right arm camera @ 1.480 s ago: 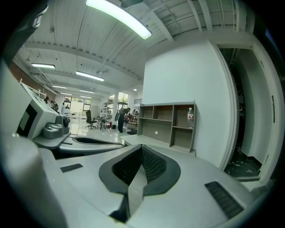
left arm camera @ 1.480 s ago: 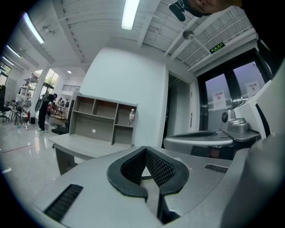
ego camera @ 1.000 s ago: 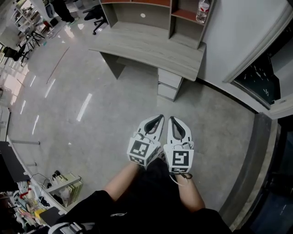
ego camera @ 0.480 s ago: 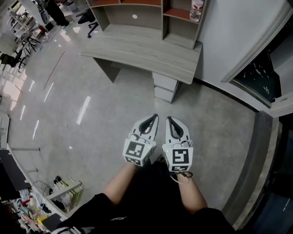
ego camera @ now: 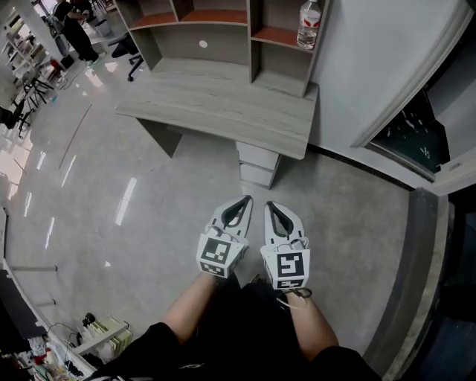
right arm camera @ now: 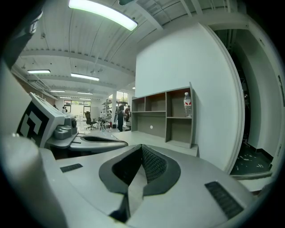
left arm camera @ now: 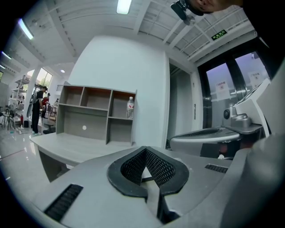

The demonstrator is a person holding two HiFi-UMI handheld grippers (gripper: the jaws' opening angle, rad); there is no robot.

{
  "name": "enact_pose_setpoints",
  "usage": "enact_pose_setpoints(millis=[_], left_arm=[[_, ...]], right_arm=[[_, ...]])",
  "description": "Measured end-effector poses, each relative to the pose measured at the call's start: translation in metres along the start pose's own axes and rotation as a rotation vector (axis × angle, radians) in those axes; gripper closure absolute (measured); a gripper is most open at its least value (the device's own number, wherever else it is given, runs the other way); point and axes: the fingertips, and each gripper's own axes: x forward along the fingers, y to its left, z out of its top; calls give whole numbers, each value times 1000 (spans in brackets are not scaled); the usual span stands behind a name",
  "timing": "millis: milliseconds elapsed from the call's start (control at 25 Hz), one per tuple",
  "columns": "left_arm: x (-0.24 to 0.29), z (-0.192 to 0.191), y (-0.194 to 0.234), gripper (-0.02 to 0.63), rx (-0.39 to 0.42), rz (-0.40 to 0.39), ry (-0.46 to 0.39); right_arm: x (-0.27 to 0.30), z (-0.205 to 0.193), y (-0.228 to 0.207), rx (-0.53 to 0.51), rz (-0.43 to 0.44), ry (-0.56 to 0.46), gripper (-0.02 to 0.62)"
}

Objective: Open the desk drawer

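Note:
A grey wooden desk (ego camera: pixel 223 104) stands against the white wall, with a shelf hutch (ego camera: pixel 201 22) on top. Under its right end sits a drawer unit (ego camera: pixel 257 164) with two closed drawer fronts. My left gripper (ego camera: pixel 246 201) and right gripper (ego camera: pixel 268 205) are held side by side over the floor, short of the drawers and pointing at them. Both are shut with nothing between the jaws. The left gripper view shows the left gripper (left arm camera: pixel 145 150) shut before the desk (left arm camera: pixel 67 147). The right gripper view shows the right gripper (right arm camera: pixel 141 147) likewise, and the desk (right arm camera: pixel 153 139) beyond.
A water bottle (ego camera: pixel 309 22) stands in the hutch's right compartment. A dark doorway (ego camera: pixel 416 126) opens at the right beside the white wall (ego camera: pixel 372 52). A person (ego camera: pixel 74 26) and office chairs are far off at the upper left. Polished floor (ego camera: pixel 149 216) lies left of me.
The desk and drawer unit have come closer and lower in the head view as I moved toward them. Both grippers stayed shut and side by side.

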Motion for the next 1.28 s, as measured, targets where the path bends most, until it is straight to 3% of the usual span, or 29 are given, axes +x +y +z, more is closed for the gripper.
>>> enact_pose_setpoints(millis=[440, 760, 1280], left_arm=[[43, -25, 53, 603, 2, 23, 4], [73, -71, 80, 603, 33, 10, 22], [126, -154, 111, 603, 124, -86, 24]], right_arm=[[65, -25, -21, 25, -12, 9, 589], [104, -88, -30, 58, -21, 38, 589], [161, -193, -47, 194, -65, 5, 589]])
